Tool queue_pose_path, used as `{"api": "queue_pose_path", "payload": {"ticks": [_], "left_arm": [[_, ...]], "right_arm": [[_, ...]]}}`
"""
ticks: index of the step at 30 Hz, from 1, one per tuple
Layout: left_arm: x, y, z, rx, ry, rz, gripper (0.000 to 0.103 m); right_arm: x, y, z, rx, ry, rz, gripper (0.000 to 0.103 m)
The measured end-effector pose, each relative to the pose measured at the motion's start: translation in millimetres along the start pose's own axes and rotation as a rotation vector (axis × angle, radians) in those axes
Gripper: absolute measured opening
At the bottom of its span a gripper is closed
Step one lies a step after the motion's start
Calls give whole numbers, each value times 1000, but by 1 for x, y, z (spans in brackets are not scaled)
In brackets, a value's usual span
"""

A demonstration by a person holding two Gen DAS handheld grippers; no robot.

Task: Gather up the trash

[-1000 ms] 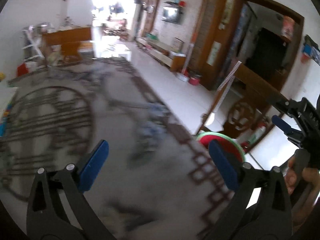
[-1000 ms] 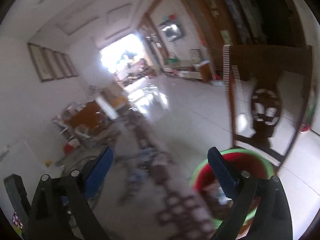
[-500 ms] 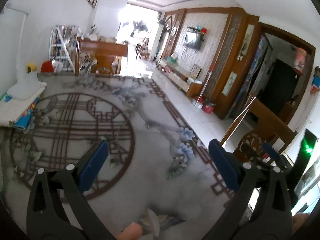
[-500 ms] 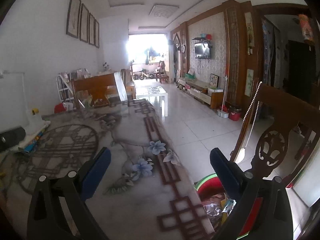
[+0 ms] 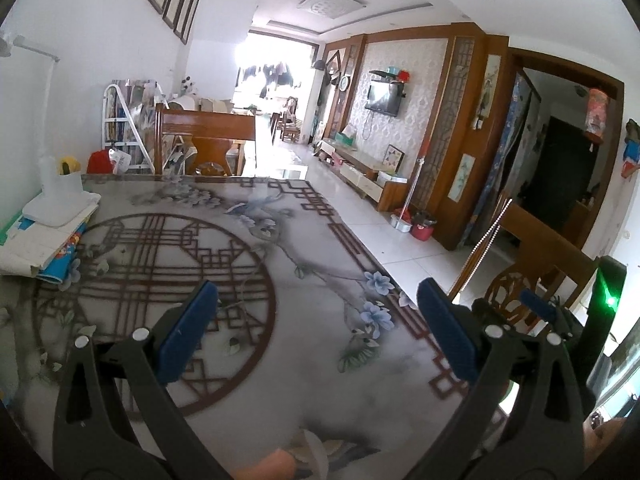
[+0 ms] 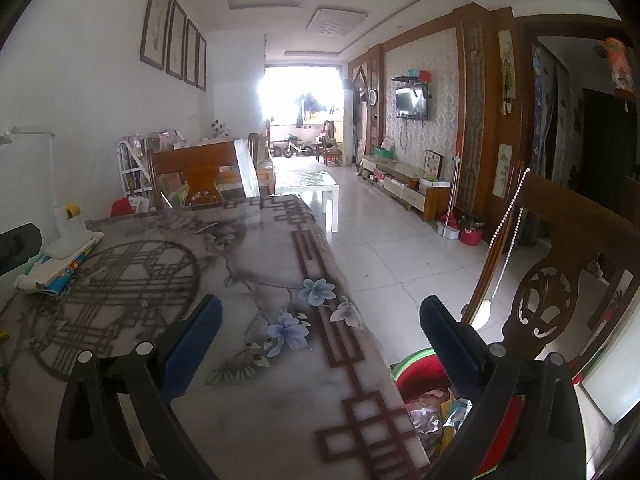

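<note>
Two claws agape, left claw (image 5: 318, 334), right claw (image 6: 320, 338), no legible writing

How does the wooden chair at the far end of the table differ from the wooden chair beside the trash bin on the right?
The far chair faces the camera from behind the table; the near chair stands at the table's right side, by the bin. The far chair's back panel looks solid; the near chair's is carved with openings. A bead string hangs on the near chair; none shows on the far one. Both are brown wood.
</note>
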State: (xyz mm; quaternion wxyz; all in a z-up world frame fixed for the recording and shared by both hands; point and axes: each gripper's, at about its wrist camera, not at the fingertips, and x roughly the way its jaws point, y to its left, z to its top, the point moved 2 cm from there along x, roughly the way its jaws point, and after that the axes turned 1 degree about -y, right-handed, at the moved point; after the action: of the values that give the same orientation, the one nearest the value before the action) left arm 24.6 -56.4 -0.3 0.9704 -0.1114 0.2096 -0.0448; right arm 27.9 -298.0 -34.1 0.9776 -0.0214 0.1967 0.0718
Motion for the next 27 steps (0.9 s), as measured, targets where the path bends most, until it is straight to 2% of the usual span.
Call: {"api": "queue_pose_path", "payload": {"ticks": [7,14,27], "left_arm": [[0,6,-3,-4,-16,113,98],[1,3,-8,-14,1,64,98],[4,2,-10,-22,21,41,98]], "right_arm": [[1,4,0,-4,9,8,96],[2,4,-1,-1,14,11,96],[3,2,-2,20,26,11,96]]}}
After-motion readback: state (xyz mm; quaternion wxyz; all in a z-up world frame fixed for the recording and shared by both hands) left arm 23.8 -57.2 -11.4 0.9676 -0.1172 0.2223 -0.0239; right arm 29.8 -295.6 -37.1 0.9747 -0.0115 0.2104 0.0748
